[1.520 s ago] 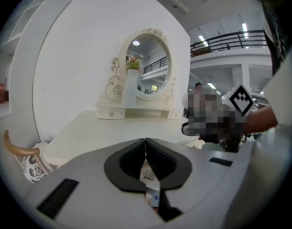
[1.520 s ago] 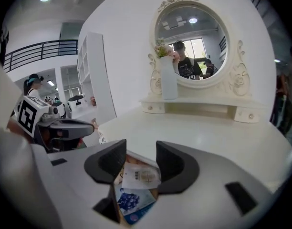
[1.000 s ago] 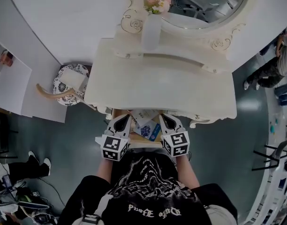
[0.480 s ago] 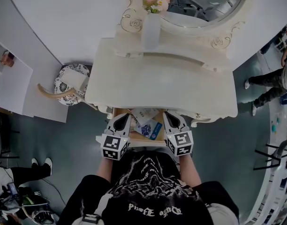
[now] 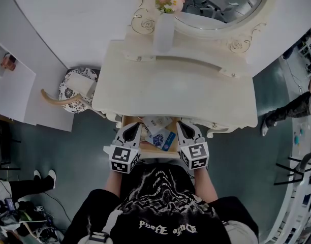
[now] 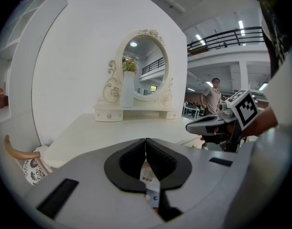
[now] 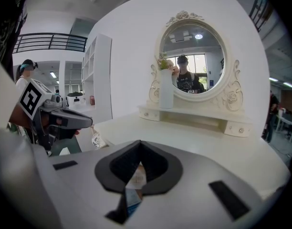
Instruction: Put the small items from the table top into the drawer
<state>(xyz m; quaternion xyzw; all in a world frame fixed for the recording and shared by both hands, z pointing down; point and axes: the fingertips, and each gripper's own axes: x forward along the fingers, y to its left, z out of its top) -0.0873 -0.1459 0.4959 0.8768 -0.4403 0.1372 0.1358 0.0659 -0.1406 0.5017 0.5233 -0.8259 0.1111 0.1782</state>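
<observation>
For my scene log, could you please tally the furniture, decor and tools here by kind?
Dressing table: 1
Mirror: 1
Vase of flowers: 1
Open drawer: 1
Patterned seat: 1
Grippers: 2 (left gripper, right gripper)
Total: 7

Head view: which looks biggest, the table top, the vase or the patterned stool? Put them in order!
1. table top
2. stool
3. vase
The stool sits lower, farther from the camera, so it may really be bigger than it looks.
</observation>
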